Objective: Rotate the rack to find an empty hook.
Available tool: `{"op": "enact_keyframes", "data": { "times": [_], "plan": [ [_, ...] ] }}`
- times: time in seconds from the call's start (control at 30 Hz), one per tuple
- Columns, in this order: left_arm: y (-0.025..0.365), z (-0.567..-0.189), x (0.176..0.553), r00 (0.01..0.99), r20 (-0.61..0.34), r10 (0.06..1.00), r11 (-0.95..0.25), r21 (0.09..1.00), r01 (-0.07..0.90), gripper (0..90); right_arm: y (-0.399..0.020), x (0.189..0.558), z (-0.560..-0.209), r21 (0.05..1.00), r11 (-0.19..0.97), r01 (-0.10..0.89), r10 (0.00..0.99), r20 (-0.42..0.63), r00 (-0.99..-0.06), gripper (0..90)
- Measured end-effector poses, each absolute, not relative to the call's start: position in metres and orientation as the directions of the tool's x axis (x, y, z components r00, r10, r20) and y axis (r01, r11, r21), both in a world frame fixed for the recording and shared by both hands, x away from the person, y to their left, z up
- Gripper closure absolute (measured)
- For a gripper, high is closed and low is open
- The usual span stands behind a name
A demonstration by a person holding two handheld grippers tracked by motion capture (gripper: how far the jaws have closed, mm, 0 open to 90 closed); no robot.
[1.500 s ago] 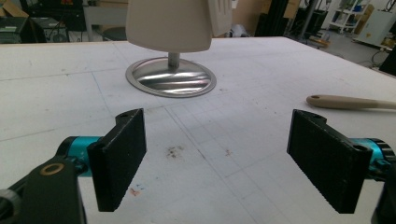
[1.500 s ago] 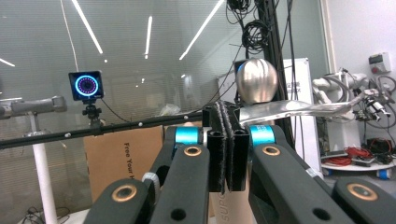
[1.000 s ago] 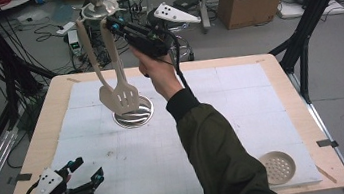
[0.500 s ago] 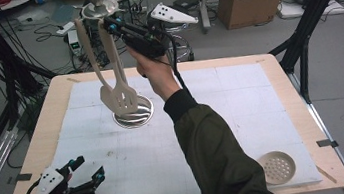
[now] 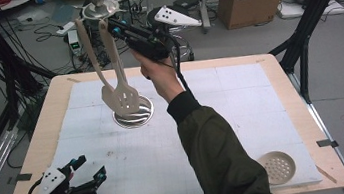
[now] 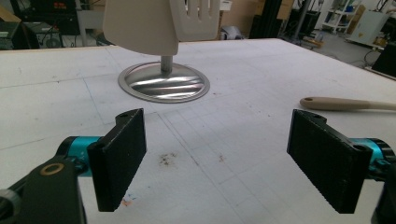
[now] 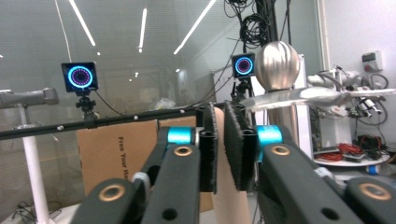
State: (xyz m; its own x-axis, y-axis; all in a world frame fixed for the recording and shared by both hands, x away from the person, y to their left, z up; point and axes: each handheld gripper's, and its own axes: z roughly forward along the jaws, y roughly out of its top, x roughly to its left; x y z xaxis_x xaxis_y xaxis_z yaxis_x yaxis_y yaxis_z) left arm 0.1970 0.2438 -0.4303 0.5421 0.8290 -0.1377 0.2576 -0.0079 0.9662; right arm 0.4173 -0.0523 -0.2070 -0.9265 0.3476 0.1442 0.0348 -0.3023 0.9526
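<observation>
- Near left corner of the table (image 5: 40, 144): left gripper (image 5: 91, 167), jaws wide apart, nothing inside. Parked low, likely to stay out of the way.
- Near right corner: a round beige skimmer (image 5: 277, 166) flat on the white mat (image 5: 241, 98), not hung up yet. In the left gripper view, a beige handle (image 6: 348, 103) lying on the mat too.
- Toward the far left part of the mat: a shiny metal stand (image 5: 134, 116) with a round foot and a ball on top.
- Hanging from the top of the stand: the slotted spatula (image 5: 125, 98) and, just beside it, a plain beige turner (image 5: 109, 92). Both hanging straight down, blades just above the foot.
- Up high by the ball: right gripper (image 5: 113, 26), lifted there to put the spatula handle on its hook.
- Right gripper jaws just been opening a little, with the handle between them. No squeeze to see now, so a letting-go, not a hold.
- Compared with one second ago: both hands in the same spots, spatula hanging in the same place, right jaws looser.
</observation>
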Motion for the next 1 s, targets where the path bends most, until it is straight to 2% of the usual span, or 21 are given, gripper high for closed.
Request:
{"op": "enact_keyframes", "data": {
  "times": [0.3,0.5,0.6,1.0],
  "plan": [
    [0.241,-0.431,0.200,0.553,-0.132,0.823,-0.018,0.966,0.257,20.2,-0.061,0.415,-0.210,0.956,-0.293,0.020,0.394,0.140,-0.908,60.0],
    [0.239,-0.431,0.203,0.558,-0.134,0.819,-0.017,0.966,0.257,20.2,-0.069,0.415,-0.215,0.958,-0.288,0.014,0.419,0.139,-0.898,40.4],
    [0.238,-0.431,0.203,0.561,-0.131,0.817,-0.022,0.966,0.258,20.2,-0.074,0.415,-0.218,0.958,-0.287,0.020,0.424,0.145,-0.894,36.3],
    [0.233,-0.431,0.208,0.573,-0.128,0.810,-0.032,0.965,0.260,20.2,-0.087,0.408,-0.223,0.965,-0.262,0.013,0.457,0.136,-0.879,29.4]
  ]
}}
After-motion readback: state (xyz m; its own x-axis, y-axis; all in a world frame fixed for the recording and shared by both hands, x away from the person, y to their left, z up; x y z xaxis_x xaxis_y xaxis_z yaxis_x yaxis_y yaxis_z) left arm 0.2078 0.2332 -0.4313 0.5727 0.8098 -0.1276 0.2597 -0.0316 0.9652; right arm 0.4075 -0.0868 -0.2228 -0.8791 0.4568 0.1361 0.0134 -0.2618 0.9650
